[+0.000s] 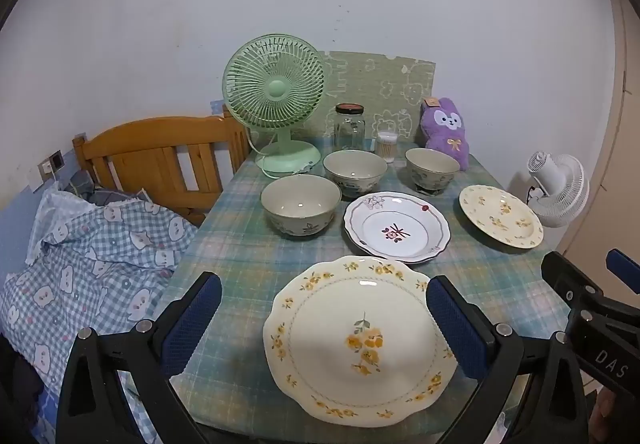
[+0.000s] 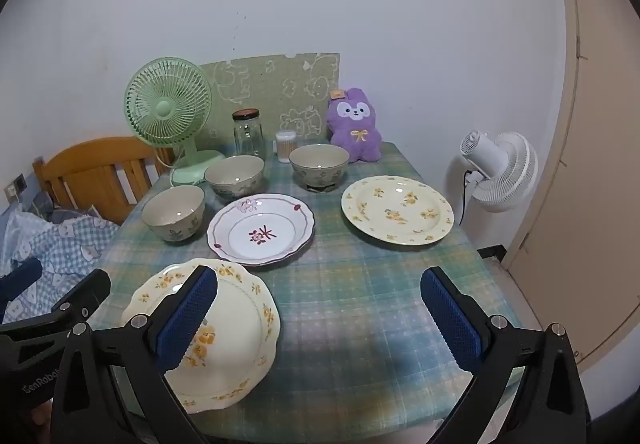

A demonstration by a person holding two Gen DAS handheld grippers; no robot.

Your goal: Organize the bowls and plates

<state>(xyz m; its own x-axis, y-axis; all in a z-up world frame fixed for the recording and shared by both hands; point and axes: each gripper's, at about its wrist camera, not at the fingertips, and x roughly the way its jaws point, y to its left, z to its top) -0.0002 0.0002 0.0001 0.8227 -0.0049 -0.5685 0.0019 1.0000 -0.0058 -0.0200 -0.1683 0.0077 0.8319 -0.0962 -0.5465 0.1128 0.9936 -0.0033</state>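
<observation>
Three plates lie on the checked tablecloth: a scalloped cream plate with yellow flowers point(image 1: 360, 340) point(image 2: 232, 332) at the front, a white plate with a red motif point(image 1: 397, 226) point(image 2: 261, 228) in the middle, and a round cream yellow-flowered plate point(image 1: 501, 215) point(image 2: 397, 209) at the right. Three beige bowls stand behind them: left point(image 1: 301, 205) point(image 2: 173, 212), middle point(image 1: 354, 172) point(image 2: 234, 175), right point(image 1: 432, 170) point(image 2: 319, 166). My left gripper point(image 1: 324, 320) is open above the front plate. My right gripper point(image 2: 320, 318) is open, empty, above the cloth right of that plate.
At the table's back stand a green fan point(image 1: 276, 103) point(image 2: 170, 111), a glass jar point(image 1: 349, 127) point(image 2: 249, 133), a cotton-swab box point(image 1: 386, 146) point(image 2: 285, 146) and a purple plush point(image 1: 446, 131) point(image 2: 354, 127). A white fan point(image 2: 500, 171) stands off the right edge. A bed point(image 1: 92, 244) lies left.
</observation>
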